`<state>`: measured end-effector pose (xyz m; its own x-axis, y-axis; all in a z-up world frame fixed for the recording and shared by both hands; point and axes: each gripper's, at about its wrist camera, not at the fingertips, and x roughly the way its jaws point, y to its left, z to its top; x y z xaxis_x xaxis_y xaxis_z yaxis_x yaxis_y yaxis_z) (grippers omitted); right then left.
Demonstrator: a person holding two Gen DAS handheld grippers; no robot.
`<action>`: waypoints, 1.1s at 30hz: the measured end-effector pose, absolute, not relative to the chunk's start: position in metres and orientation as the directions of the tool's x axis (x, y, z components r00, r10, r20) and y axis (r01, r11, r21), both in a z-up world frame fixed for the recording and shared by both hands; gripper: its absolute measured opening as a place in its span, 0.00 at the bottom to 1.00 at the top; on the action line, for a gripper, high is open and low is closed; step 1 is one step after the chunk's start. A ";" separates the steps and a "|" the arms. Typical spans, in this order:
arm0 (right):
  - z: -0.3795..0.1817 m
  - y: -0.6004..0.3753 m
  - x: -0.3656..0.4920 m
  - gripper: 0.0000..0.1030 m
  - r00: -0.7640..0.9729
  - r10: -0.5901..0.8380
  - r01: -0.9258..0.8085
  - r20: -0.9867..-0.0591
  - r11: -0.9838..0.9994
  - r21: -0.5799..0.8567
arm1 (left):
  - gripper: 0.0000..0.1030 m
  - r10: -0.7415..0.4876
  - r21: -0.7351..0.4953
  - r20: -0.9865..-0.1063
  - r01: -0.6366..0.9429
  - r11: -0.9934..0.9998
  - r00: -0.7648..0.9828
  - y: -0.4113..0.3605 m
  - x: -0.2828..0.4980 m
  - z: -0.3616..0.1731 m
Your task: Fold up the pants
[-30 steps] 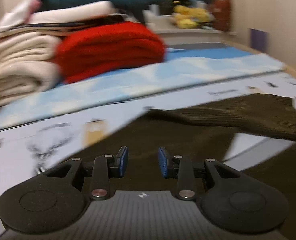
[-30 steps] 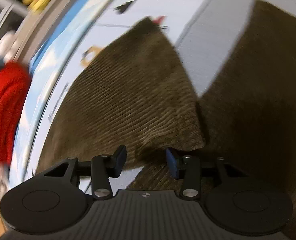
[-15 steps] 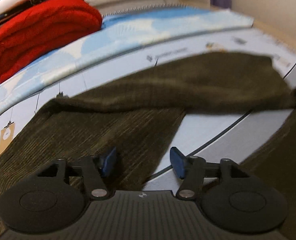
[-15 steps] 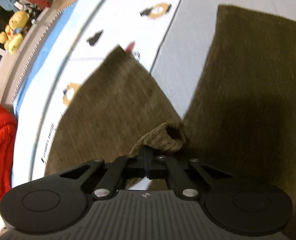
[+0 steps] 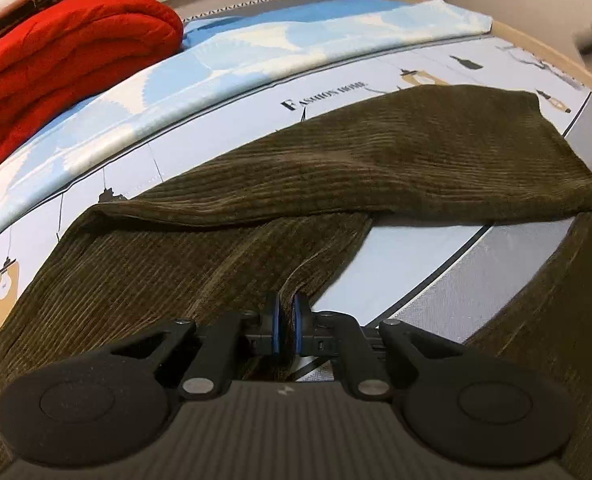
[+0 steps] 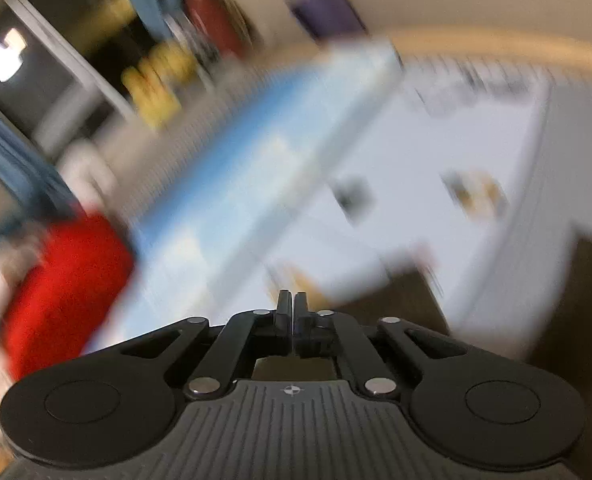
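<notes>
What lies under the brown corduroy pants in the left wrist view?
The brown corduroy pants lie on a printed bed sheet, pale and grey, visible between the legs and around the edges. Whatever lies directly beneath the fabric is covered. The left hand-held gripper pinches an edge.

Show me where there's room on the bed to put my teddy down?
Bare sheet lies between the two legs of the brown pants, and the blue strip behind them is free. The red blanket crowds the far left corner.
</notes>
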<state>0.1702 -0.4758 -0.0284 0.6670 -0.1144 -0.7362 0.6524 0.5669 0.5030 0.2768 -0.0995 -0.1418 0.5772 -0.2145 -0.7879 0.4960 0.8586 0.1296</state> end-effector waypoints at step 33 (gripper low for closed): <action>-0.028 -0.474 0.140 0.07 0.653 -0.187 0.752 -0.734 0.277 0.599 | 0.07 -0.240 0.087 -0.793 0.494 0.865 0.559 -0.095 0.281 -0.135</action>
<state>0.1400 -0.4744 -0.0276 0.6533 -0.1865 -0.7338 0.7515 0.2771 0.5987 0.2808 -0.0954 -0.1348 0.5593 -0.2399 -0.7935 0.4941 0.8650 0.0868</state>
